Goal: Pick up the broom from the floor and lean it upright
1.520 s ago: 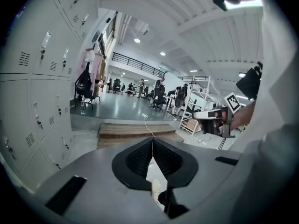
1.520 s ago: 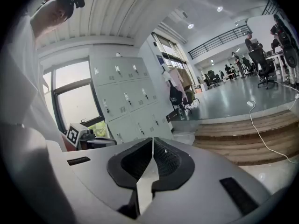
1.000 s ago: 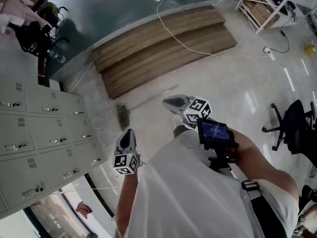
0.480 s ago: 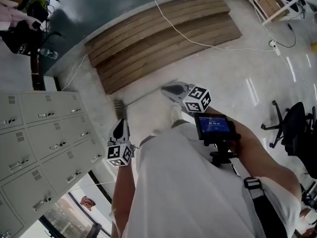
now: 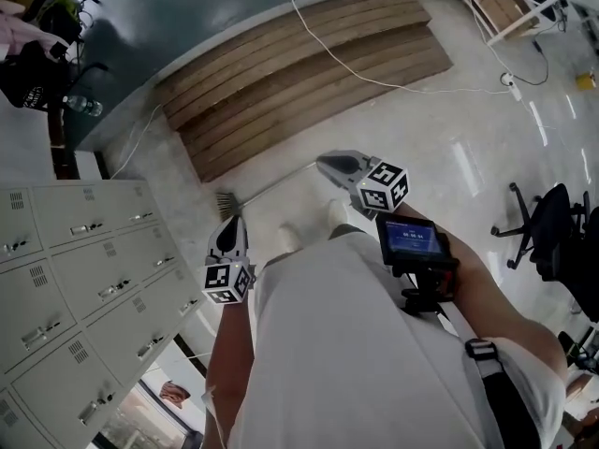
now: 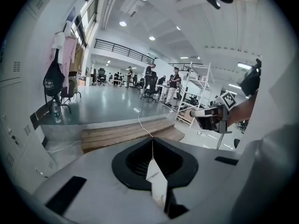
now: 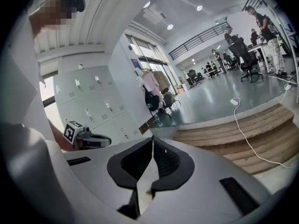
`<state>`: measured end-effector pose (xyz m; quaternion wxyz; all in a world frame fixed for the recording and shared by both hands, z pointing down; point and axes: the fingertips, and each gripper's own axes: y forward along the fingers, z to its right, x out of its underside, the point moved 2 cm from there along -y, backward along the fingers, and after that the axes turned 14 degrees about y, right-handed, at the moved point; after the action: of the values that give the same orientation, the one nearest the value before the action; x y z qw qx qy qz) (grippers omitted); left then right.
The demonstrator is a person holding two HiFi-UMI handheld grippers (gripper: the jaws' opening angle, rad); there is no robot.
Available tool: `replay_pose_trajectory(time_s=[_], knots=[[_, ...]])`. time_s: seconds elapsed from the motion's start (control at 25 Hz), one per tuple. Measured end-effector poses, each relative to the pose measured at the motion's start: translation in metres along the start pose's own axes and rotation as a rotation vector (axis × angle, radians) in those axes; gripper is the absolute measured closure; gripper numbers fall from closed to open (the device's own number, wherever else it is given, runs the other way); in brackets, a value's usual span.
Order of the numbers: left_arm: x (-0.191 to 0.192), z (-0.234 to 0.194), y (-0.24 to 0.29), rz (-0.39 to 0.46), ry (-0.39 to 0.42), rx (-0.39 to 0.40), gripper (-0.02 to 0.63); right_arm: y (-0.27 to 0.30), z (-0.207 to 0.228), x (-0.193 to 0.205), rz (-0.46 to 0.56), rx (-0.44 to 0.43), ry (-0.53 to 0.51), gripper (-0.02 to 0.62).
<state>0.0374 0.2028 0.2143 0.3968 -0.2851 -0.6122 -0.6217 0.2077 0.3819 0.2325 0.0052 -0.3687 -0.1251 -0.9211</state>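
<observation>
Left hand-held gripper (image 5: 233, 220) — shut — now nearer the broom (image 5: 225, 201).

Right gripper (image 7: 152, 140): jaws closed tip to tip, nothing between them, aimed at the left end of the wooden steps (image 7: 205, 135). White cable (image 7: 240, 125) trails down across the steps. Grey lockers (image 7: 88, 106) stand left of the steps.

The left claw (image 5: 231, 224) and right claw (image 5: 328, 165) are pale grey and black, each with a cube of black-and-white square markers; the broom (image 5: 226, 203) has dull brown bristles and a pale handle; the steps (image 5: 299, 73) are brown planks; a white cable (image 5: 374, 80) crosses them; the lockers (image 5: 84, 279) are light grey; the floor (image 5: 468, 166) is glossy off-white; the chair (image 5: 552, 241) is black.
</observation>
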Motion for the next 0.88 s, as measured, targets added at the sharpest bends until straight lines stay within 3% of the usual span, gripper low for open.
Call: replay_pose_trajectory(time_s=[0.24, 0.4, 0.6, 0.88], knots=[[0.026, -0.012, 0.005, -0.048, 0.004, 0.062, 0.597, 0.016, 0.0, 0.011, -0.054, 0.053, -0.038, 0.575], [0.054, -0.003, 0.017, -0.115, 0.019, 0.142, 0.597, 0.015, 0.012, 0.043, -0.133, 0.085, -0.035, 0.575], [0.09, 0.002, 0.059, -0.203, 0.09, 0.219, 0.597, 0.018, 0.068, 0.094, -0.275, 0.134, -0.063, 0.575], [0.168, 0.02, 0.147, -0.291, 0.203, 0.262, 0.596, 0.031, 0.156, 0.158, -0.402, 0.114, -0.126, 0.575]])
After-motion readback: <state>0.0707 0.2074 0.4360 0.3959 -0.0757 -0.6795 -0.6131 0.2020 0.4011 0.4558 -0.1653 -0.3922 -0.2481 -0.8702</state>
